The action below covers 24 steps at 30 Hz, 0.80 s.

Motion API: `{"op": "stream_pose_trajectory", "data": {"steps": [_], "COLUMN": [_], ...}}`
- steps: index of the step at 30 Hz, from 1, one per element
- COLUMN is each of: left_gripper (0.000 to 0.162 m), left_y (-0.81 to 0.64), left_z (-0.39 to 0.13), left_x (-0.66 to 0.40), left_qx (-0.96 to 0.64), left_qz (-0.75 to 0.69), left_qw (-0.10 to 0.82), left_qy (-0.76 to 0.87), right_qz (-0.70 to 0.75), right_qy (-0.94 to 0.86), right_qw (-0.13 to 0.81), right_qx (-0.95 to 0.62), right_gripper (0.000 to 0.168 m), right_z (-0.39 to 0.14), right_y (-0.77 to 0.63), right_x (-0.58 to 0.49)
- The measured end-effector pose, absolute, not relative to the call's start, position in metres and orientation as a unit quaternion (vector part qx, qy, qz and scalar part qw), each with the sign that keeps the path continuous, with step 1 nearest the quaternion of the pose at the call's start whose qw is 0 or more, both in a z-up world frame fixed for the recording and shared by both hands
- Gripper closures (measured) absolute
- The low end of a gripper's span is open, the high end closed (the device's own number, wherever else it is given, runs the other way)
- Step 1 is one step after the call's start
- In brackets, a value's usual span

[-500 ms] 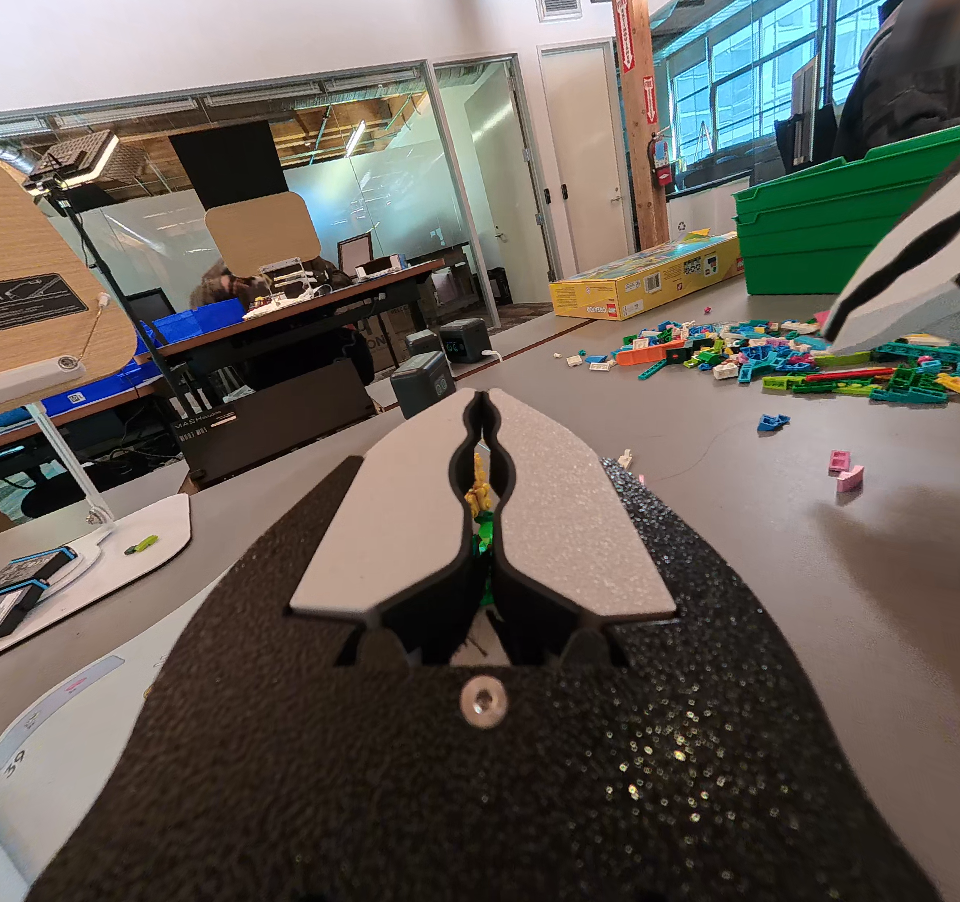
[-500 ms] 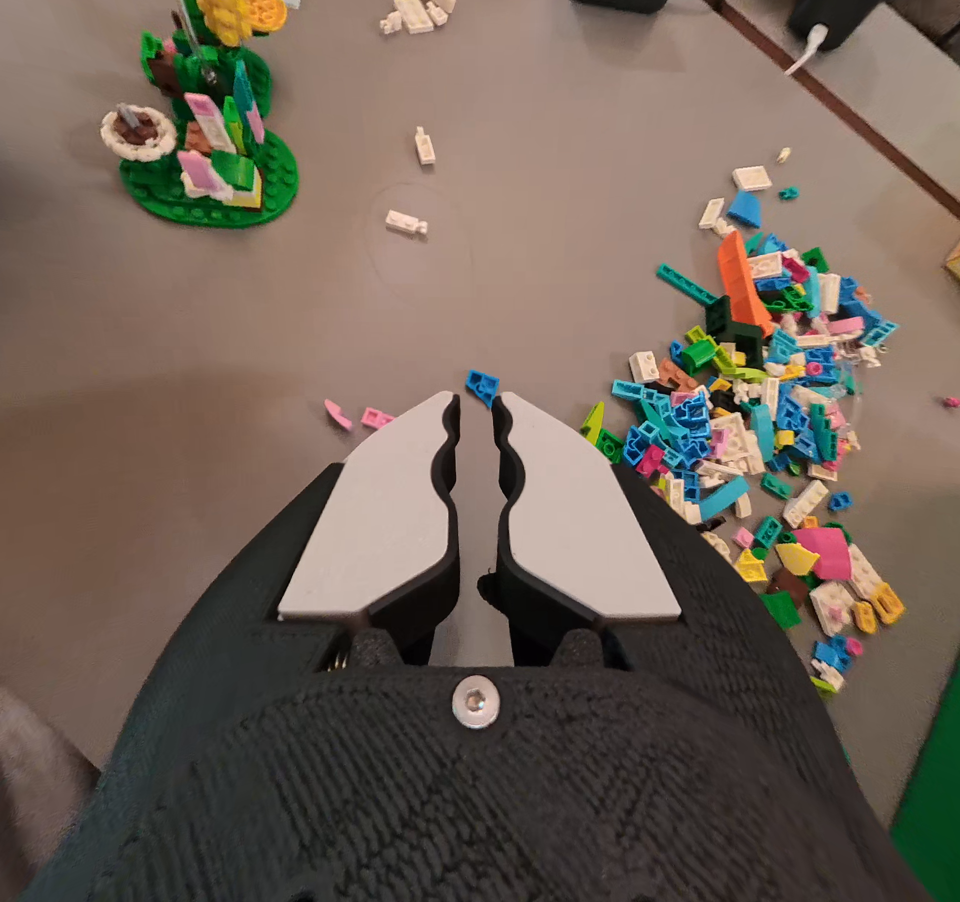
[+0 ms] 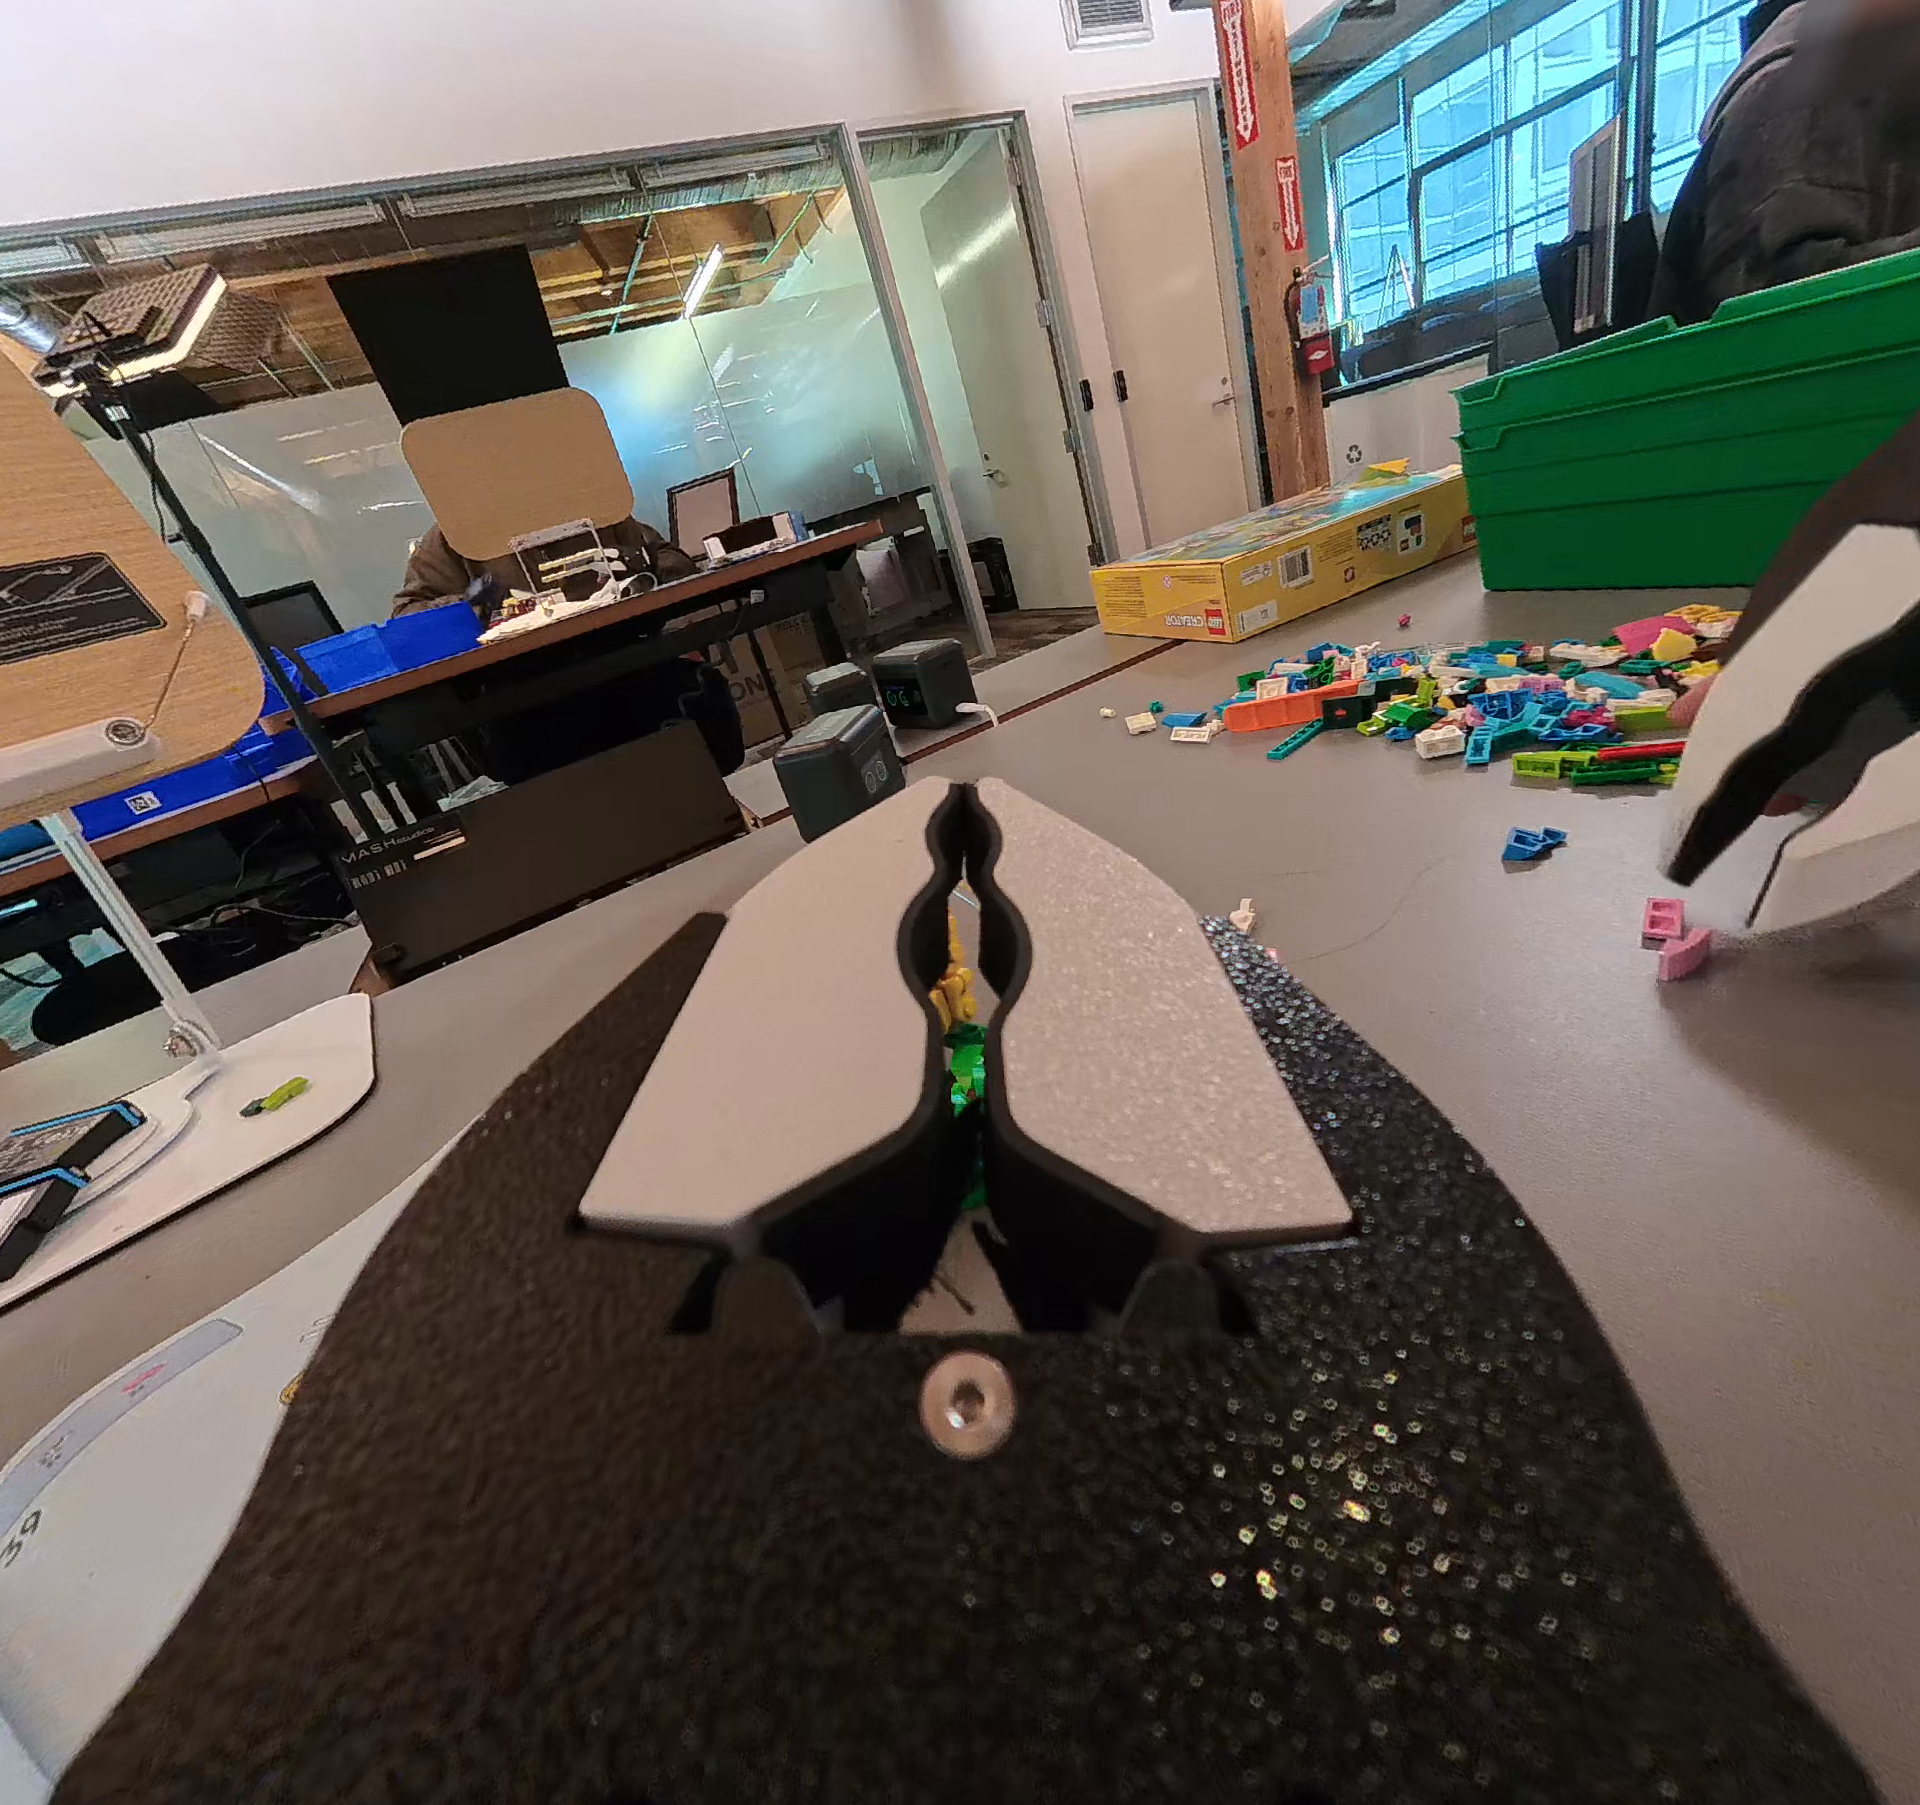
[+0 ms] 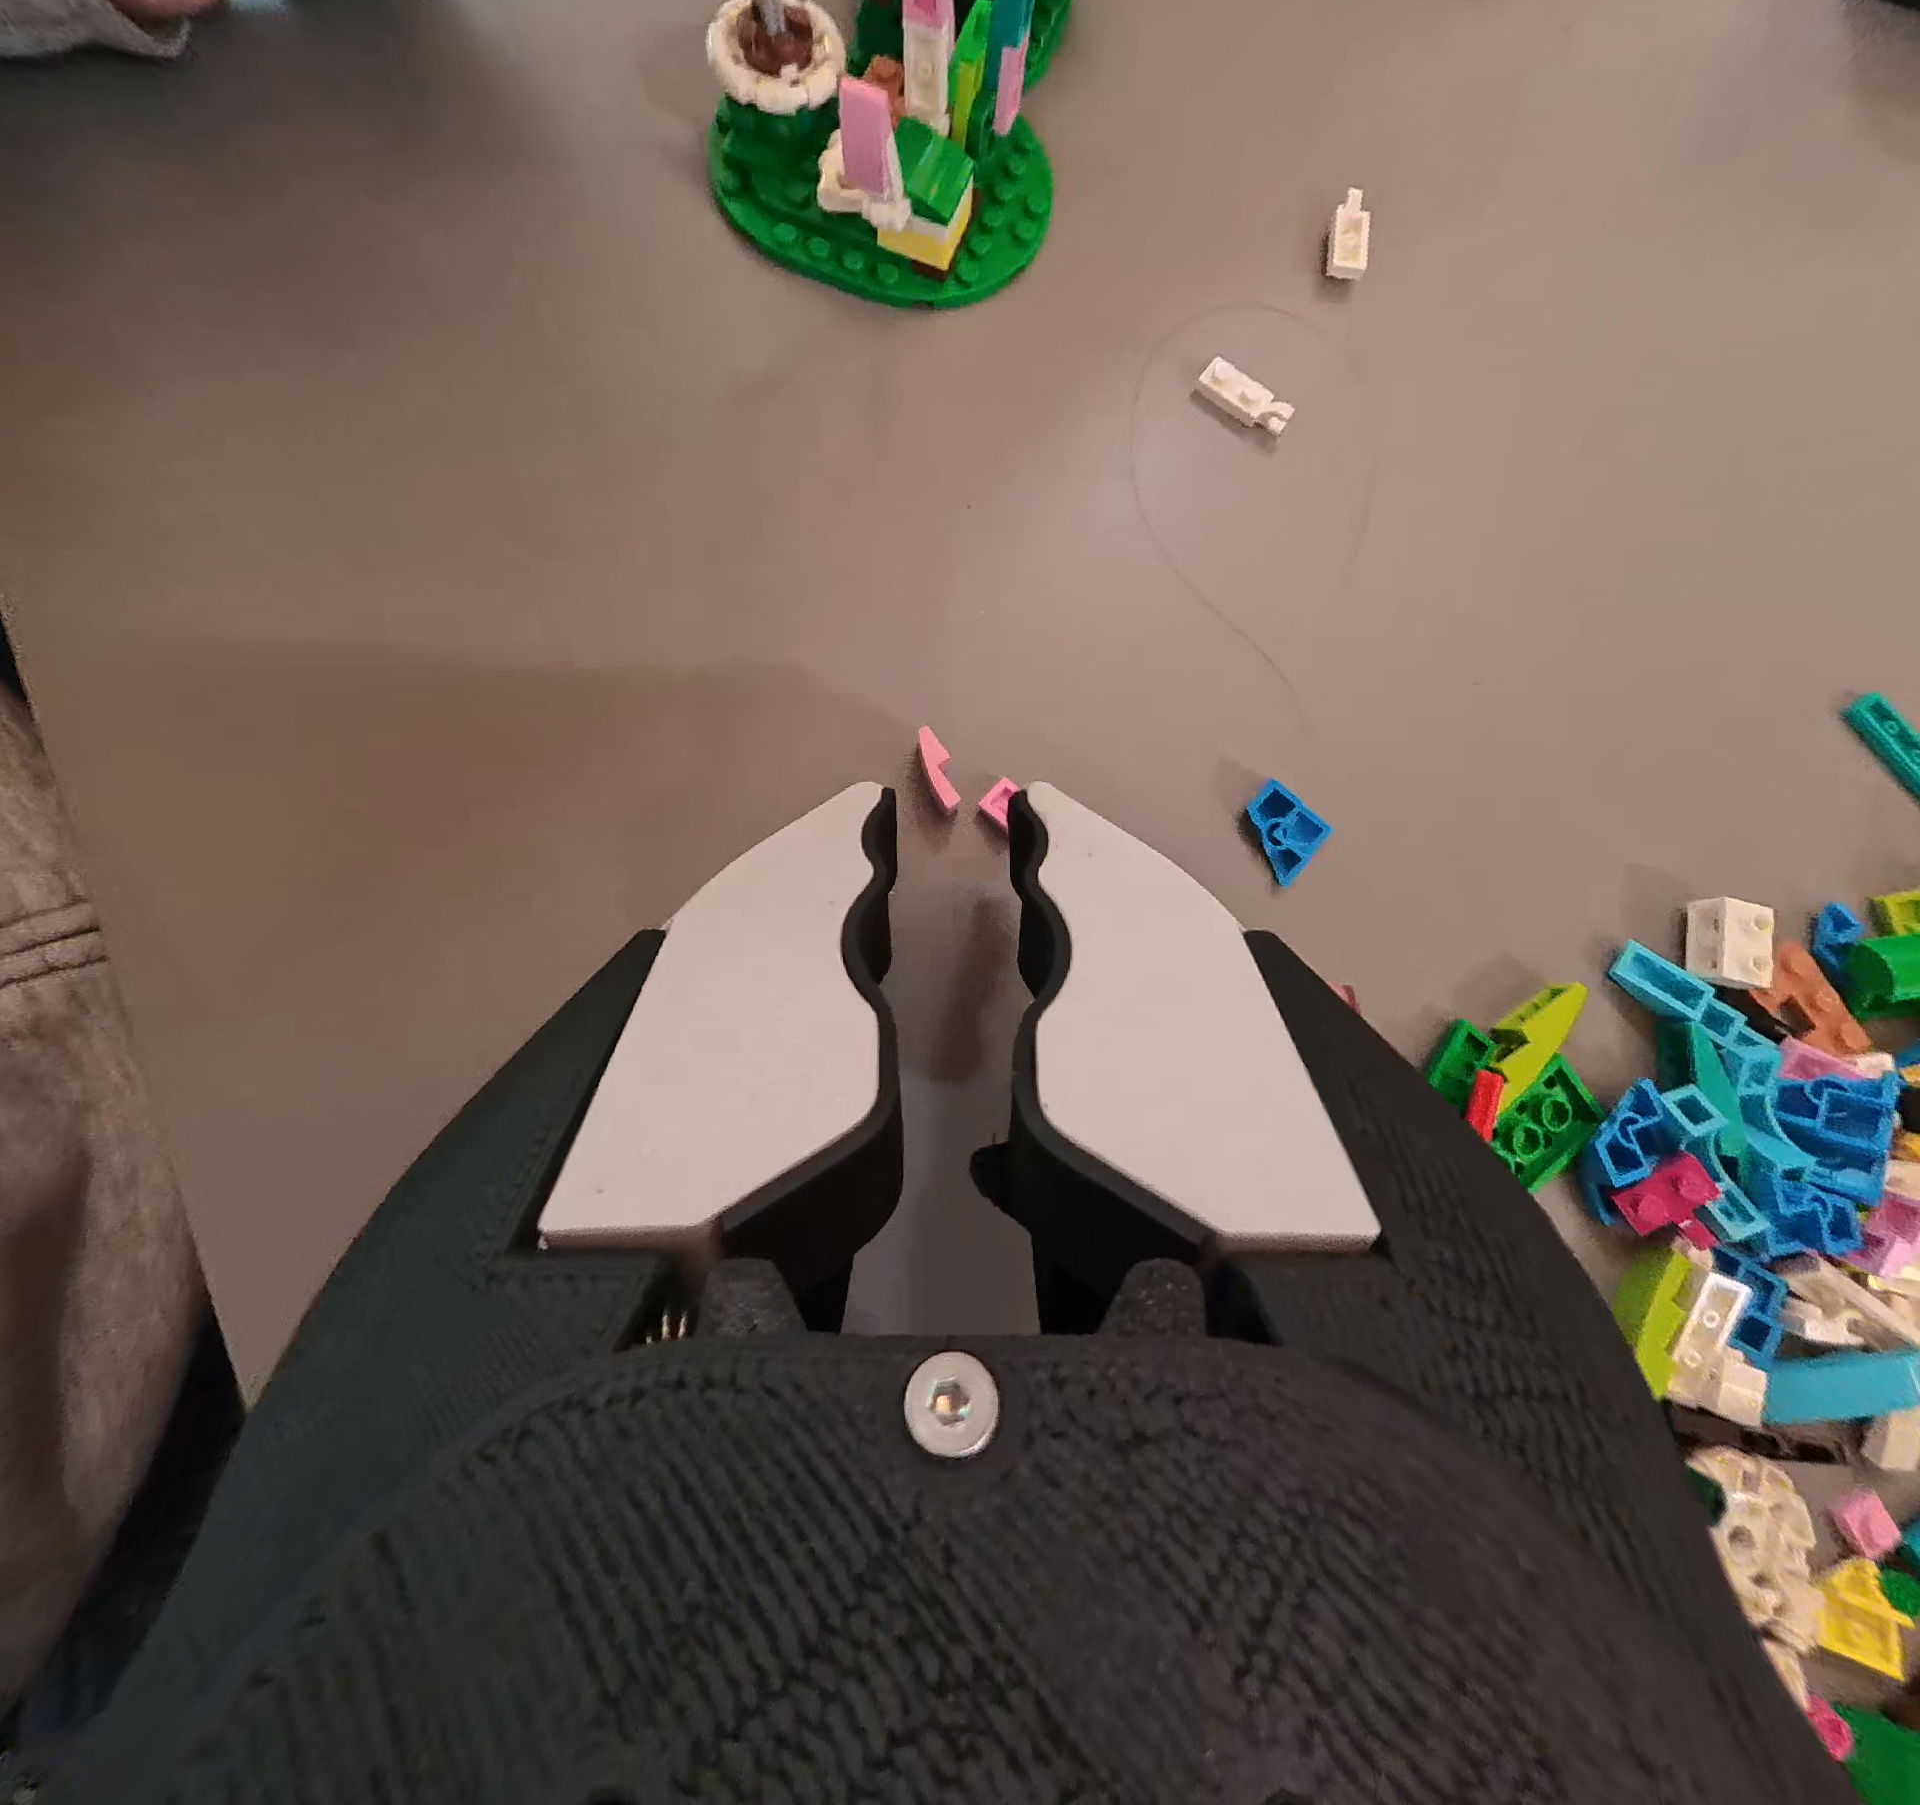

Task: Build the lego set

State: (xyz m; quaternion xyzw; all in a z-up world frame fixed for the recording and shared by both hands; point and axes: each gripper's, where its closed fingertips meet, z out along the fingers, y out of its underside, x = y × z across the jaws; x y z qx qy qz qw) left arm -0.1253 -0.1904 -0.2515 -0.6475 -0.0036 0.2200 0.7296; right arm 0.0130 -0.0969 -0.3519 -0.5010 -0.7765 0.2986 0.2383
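The partly built lego model [image 4: 883, 176] stands on a round green base on the grey table, with pink, green and yellow parts. My left gripper [image 3: 961, 805] is shut above it, and the model's yellow and green top [image 3: 958, 1002] shows in the gap between the fingers. My right gripper [image 4: 951, 799] is open and low over the table, its tips at two small pink pieces [image 4: 935, 768]. In the left wrist view the right gripper [image 3: 1714, 893] hangs just over these pink pieces [image 3: 1681, 955].
A pile of loose coloured bricks [image 4: 1766, 1184] lies to the right. A blue piece [image 4: 1288, 830] and two white pieces [image 4: 1242, 394] lie apart. A yellow box [image 3: 1278, 571] and green bins [image 3: 1683, 467] stand at the far edge. A person's sleeve [image 4: 83, 1028] is at left. My left tips are about 20 centimeters from the blue piece [image 4: 1288, 830], my right tips only 5 centimeters.
My right gripper has moved left and down to the two pink pieces and its jaws have opened wider. My left gripper has stayed shut in the same place.
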Motion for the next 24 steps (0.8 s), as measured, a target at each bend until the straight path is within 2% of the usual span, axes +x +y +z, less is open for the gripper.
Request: {"op": "stream_pose_trajectory", "data": {"steps": [16,24], "left_gripper": [0.162,0.162], "left_y": [-0.190,-0.189], "left_z": [-0.252,-0.253], "left_x": [-0.125,-0.126], "left_qx": [-0.648,-0.649], "left_qz": [0.222,0.222], "left_qw": [0.728,0.728], "left_qy": [-0.001,0.000], "right_qz": [0.268,0.290], "right_qy": [-0.798,-0.801], "right_qw": [0.241,0.231], "right_qx": [-0.483,-0.470], "right_gripper": [0.166,0.166], "right_z": [-0.363,-0.361], "right_y": [-0.102,-0.115], "right_x": [0.011,0.009]}}
